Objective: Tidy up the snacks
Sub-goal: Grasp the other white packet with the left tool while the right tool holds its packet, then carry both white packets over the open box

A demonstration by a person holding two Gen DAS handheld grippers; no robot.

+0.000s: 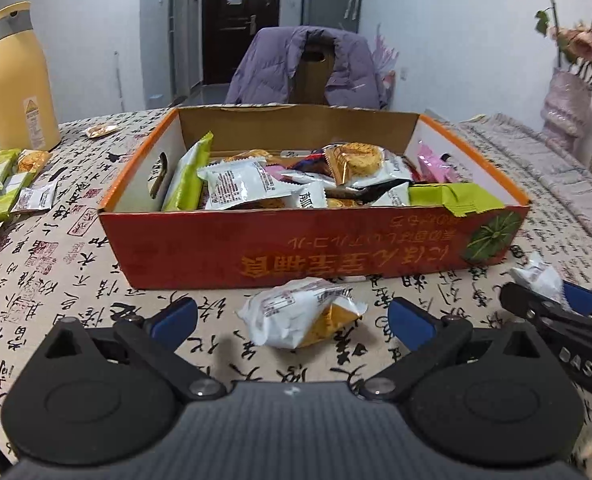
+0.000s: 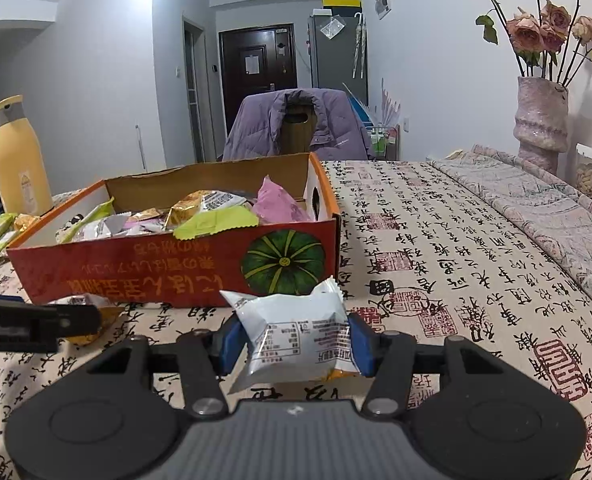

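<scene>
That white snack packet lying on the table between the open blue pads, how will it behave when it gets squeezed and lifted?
The white snack packet looks puffy and crinkled, so its film will probably cave before the pads bite. Its glossy wrapper may slip. It seems light for its size; the similar packet in the right gripper is pinched without sagging.

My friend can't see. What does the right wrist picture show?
The right claw grips a white snack packet above the patterned tablecloth. Just behind stands an orange box full of snacks, with a yellow bottle far left and a vase of flowers far right.
</scene>
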